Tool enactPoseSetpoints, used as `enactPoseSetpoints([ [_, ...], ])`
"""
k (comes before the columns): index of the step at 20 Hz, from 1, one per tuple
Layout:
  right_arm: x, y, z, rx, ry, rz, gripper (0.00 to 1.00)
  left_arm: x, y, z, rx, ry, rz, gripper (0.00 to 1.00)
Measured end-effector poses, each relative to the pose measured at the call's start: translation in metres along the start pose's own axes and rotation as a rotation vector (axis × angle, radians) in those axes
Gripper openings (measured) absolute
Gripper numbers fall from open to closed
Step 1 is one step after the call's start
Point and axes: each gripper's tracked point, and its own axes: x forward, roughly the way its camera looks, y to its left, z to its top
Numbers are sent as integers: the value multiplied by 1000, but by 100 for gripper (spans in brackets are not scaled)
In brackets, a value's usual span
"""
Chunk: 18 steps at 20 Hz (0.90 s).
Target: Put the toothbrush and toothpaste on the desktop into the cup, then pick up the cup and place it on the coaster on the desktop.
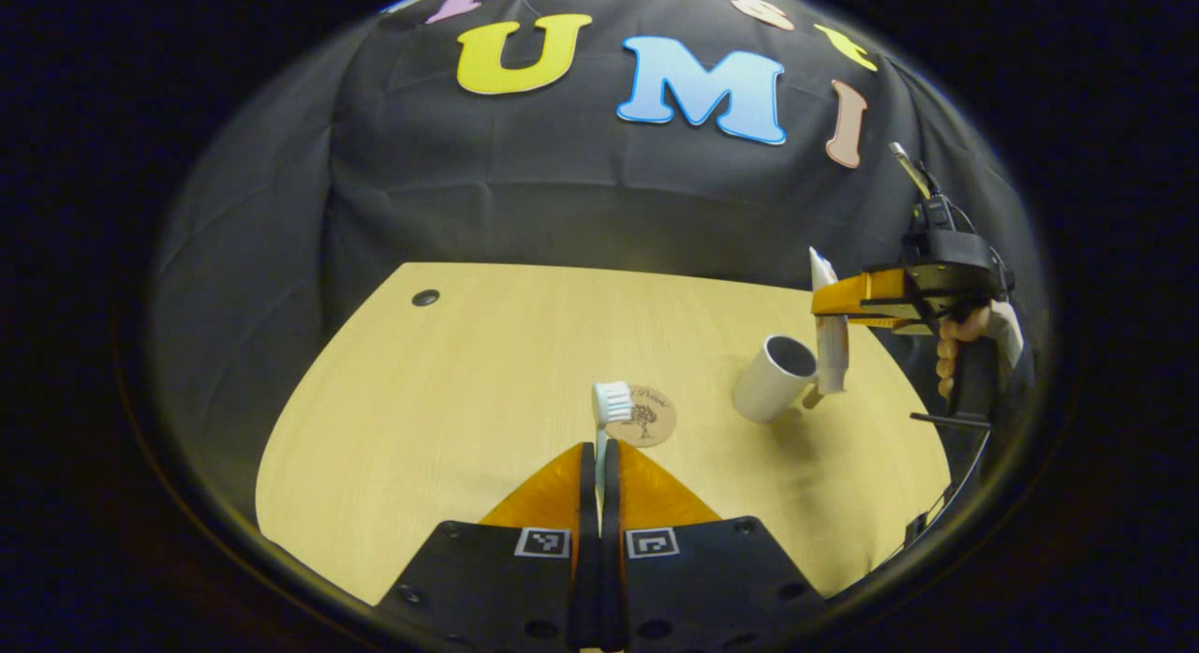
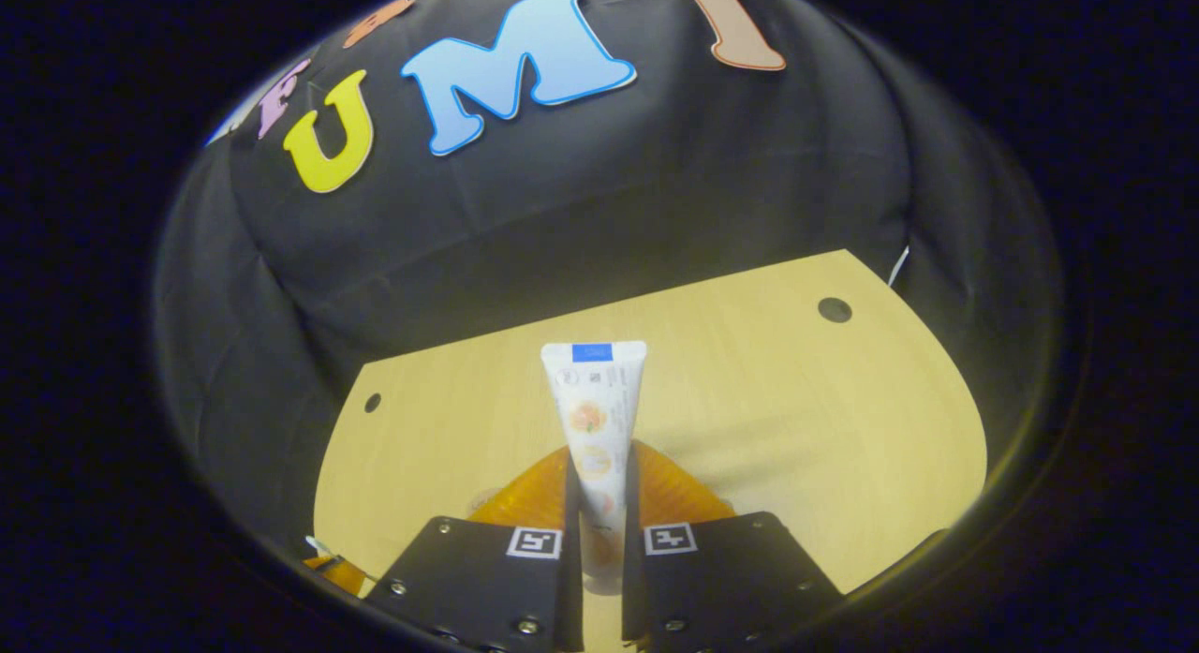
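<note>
Take the cup [image 1: 774, 379] as your landmark; it sits tipped on the desktop [image 1: 450, 391], its open mouth turned up toward your right hand, and the part of its inside you can see looks empty. Farthest to its left, your left gripper [image 1: 599, 461] has its fingers pressed together on the toothbrush [image 1: 607, 419] handle, bristle head pointing forward and up. Just left of the cup, between it and that brush, the round coaster [image 1: 646, 415] lies flat and bare. Right at the cup's rim, your right gripper [image 2: 599, 503] is clamped on the toothpaste [image 2: 594, 419], which hangs with its lower end beside the mouth, not yet inside.

The main risk, as I judge it: the cup looks tilted and light, so if the tube's end meets the rim instead of the opening, you could push it over or roll it away. Letting go too high could bounce the tube back out. The brush is held low on a thin handle; it may swivel in the grip as you swing it across
</note>
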Motion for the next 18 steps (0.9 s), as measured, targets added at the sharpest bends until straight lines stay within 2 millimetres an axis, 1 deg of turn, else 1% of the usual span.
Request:
enactPoseSetpoints([
  [1,6,1,6,6,-5,4,17,-3,1,2,-2,-5,2,8],
  [3,13,2,12,11,-21,-1,17,-8,3,7,-1,-15,9,8],
  [6,33,0,24,15,-60,-16,17,-13,4,14,-4,-26,12,8],
  [7,40,-3,28,14,-74,-32,17,-15,4,17,-6,-29,13,8],
  [10,53,-8,25,-3,-90,-56,18,-22,3,26,-4,-34,18,8],
  [11,57,-8,26,-15,-99,-62,17,-23,4,27,-5,-34,21,8],
  [12,59,-7,24,-29,-106,-65,17,-21,4,25,-7,-31,22,8],
  [15,62,-2,19,-33,-118,-70,17,-19,11,23,-17,-22,27,8],
  [16,59,-2,16,-28,-124,-74,17,-21,12,23,-18,-20,31,7],
  [17,60,-5,17,-25,-130,-92,17,-22,15,23,-19,-20,36,7],
  [18,56,-6,13,-27,-139,-97,20,-23,18,22,-22,-21,39,7],
])
